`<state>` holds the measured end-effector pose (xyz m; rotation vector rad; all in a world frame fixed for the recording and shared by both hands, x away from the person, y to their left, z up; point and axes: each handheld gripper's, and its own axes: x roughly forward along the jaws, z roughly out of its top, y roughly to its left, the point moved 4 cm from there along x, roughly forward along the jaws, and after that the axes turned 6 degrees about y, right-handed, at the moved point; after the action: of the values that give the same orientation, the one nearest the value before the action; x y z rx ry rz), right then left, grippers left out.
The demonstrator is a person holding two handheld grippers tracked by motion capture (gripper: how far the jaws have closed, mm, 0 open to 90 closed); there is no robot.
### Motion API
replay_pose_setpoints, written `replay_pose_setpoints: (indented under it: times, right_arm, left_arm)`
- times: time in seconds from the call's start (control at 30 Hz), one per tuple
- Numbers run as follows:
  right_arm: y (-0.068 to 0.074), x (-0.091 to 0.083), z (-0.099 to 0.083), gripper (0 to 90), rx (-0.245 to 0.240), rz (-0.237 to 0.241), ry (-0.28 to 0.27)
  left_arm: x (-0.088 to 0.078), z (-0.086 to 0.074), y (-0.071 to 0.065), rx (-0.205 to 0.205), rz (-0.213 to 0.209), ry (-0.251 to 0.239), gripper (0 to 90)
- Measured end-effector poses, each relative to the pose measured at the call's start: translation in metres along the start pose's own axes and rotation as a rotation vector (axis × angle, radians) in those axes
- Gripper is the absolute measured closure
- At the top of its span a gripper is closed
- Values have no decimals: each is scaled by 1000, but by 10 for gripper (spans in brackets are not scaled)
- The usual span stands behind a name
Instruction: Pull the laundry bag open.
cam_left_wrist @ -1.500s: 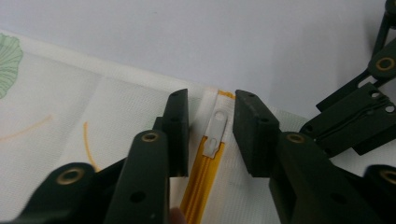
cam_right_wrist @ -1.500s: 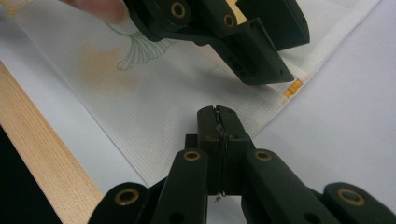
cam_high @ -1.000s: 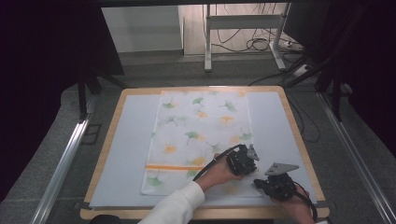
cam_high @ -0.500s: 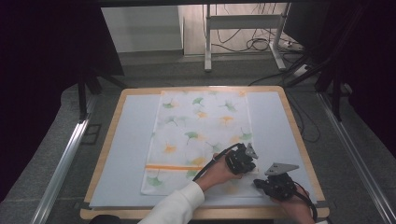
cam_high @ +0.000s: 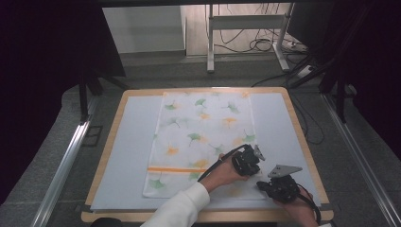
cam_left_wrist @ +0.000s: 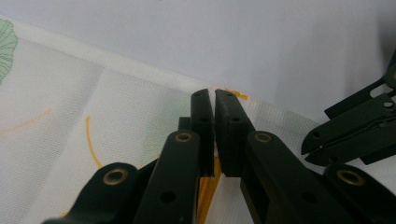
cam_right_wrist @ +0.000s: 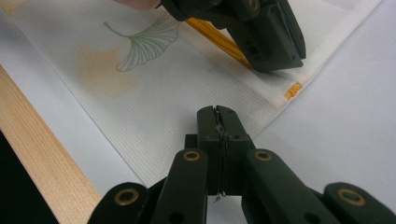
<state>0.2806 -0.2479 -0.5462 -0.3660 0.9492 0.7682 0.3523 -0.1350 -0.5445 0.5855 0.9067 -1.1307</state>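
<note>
Cloth (cam_high: 203, 137) with ginkgo leaves lies flat on my desk (cam_high: 118, 142), its near right corner pinched in my closed right tongs (cam_right_wrist: 218, 116), while my left tongs (cam_left_wrist: 214, 100) clamp its orange-striped edge just beside.

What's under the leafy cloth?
The cloth lies flat on a pale sheet covering a wooden board. Whether anything else hides beneath the cloth cannot be seen.
</note>
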Motion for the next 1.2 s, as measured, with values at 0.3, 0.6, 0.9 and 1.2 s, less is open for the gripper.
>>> replay_pose_setpoints:
  times: [0.3,0.6,0.9,1.2]
  right_arm:
    - [-2,-1,3,884,6,-28,-11]
    - [-20,9,15,891,113,-31,-18]
    - [-25,8,13,894,178,-8,-23]
    - [-25,8,12,894,177,1,-20]
  left_arm:
    - [0,-1,0,-31,3,-18,900]
    - [0,-4,-2,-25,27,-46,900]
    - [-1,-7,-4,-16,52,-53,900]
    - [-2,-8,-5,-20,60,-47,900]
